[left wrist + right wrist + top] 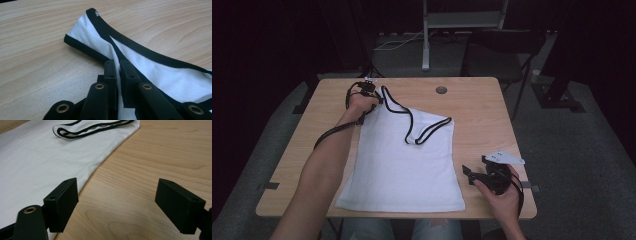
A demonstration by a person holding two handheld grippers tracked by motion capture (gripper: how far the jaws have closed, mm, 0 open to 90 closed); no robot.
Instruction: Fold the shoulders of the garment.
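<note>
Both grippers matter here: left gripper (117, 65) has its jaws pinched on the far strap of the top (404, 165), which lies flat on the counter (482, 125); right gripper (116, 205) waits beside the hem, jaws wide. Lift slowly, keeping the fabric taut.

The tank top (404, 160) is plain white, its neckline and armholes edged in black binding (140, 47). The desk (482, 120) is pale wood with a wavy grain. Both grippers' fingers (62, 202) are matte black, with brass-coloured rivets (99, 86).
</note>
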